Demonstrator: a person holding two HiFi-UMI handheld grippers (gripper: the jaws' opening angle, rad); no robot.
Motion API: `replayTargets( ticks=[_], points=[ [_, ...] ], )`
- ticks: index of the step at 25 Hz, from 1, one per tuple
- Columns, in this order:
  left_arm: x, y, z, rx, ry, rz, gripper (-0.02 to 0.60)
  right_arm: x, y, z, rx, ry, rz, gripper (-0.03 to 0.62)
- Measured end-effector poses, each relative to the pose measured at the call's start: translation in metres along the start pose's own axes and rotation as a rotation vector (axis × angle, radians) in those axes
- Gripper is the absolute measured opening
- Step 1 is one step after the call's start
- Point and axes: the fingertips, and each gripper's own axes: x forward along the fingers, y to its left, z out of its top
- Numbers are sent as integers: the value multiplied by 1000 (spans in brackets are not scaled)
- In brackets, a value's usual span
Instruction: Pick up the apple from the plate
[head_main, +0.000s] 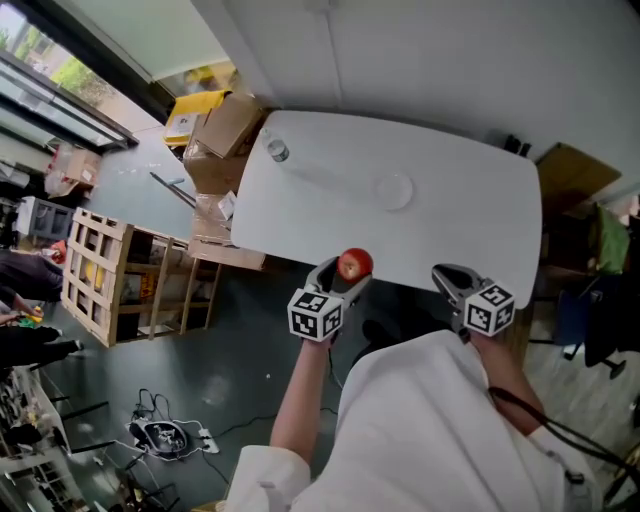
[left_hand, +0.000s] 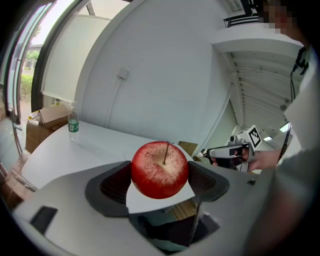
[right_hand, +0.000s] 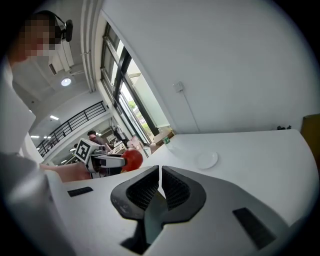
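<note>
My left gripper (head_main: 347, 274) is shut on a red apple (head_main: 355, 264), held up over the near edge of the white table (head_main: 470, 200). In the left gripper view the apple (left_hand: 160, 169) sits stem-up between the two dark jaws. The small white plate (head_main: 394, 189) lies bare on the table's middle; it shows again as the plate (right_hand: 207, 160) in the right gripper view. My right gripper (head_main: 447, 279) hovers at the table's near right edge, its jaws closed together on nothing (right_hand: 160, 187). From there the apple (right_hand: 132, 159) shows at the left.
A clear water bottle (head_main: 277, 150) stands at the table's far left corner, also the bottle (left_hand: 73, 122) in the left gripper view. Cardboard boxes (head_main: 222, 140) and a wooden crate (head_main: 96, 272) crowd the floor left of the table. A brown box (head_main: 573, 172) stands at the right.
</note>
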Motion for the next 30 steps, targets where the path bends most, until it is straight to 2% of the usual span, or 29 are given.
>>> replayTargets(
  ticks=[6, 14, 18, 30],
  points=[
    [-9, -27, -6, -20, -30, 6, 357, -19, -6, -1, -7, -4, 9, 41],
    [-9, -58, -9, -68, -83, 48, 357, -27, -6, 20, -57, -10, 100, 41],
    [-9, -69, -11, -66, -94, 64, 357, -34, -8, 23, -68, -10, 131, 41],
    [-8, -81, -11, -78, -122, 98, 357, -48, -26, 20, -53, -3, 155, 41]
  ],
)
